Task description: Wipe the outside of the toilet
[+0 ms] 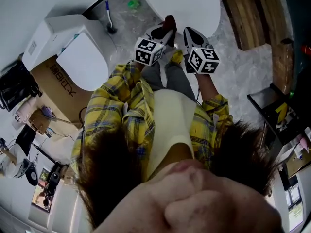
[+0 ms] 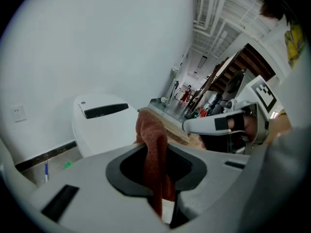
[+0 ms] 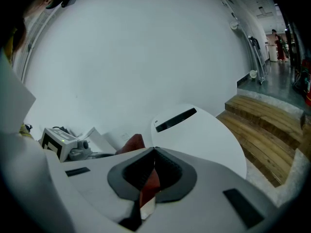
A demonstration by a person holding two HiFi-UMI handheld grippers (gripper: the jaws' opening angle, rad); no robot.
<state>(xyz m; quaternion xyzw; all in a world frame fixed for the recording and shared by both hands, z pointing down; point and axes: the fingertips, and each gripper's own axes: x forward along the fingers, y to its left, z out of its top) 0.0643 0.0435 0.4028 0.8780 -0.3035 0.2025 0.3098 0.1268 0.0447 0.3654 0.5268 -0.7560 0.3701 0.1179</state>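
A white toilet (image 1: 180,1) stands just ahead of both grippers and fills the middle of the right gripper view (image 3: 204,135). A rust-red cloth (image 1: 168,22) hangs between the two grippers. My left gripper (image 1: 166,32) is shut on the cloth (image 2: 154,144), which droops through its jaws. My right gripper (image 1: 187,34) sits close beside it, its tips (image 3: 154,150) meeting, with a strip of the cloth (image 3: 149,183) pinched between its pads. From the left gripper view the right gripper (image 2: 223,124) shows at the right.
A second white toilet (image 1: 73,47) with a cistern stands to the left, also in the left gripper view (image 2: 99,127). A blue-handled brush (image 1: 109,16) stands on the floor between them. A cardboard box (image 1: 60,81) lies left, wooden steps (image 1: 248,13) right, a black cart (image 1: 272,106) further right.
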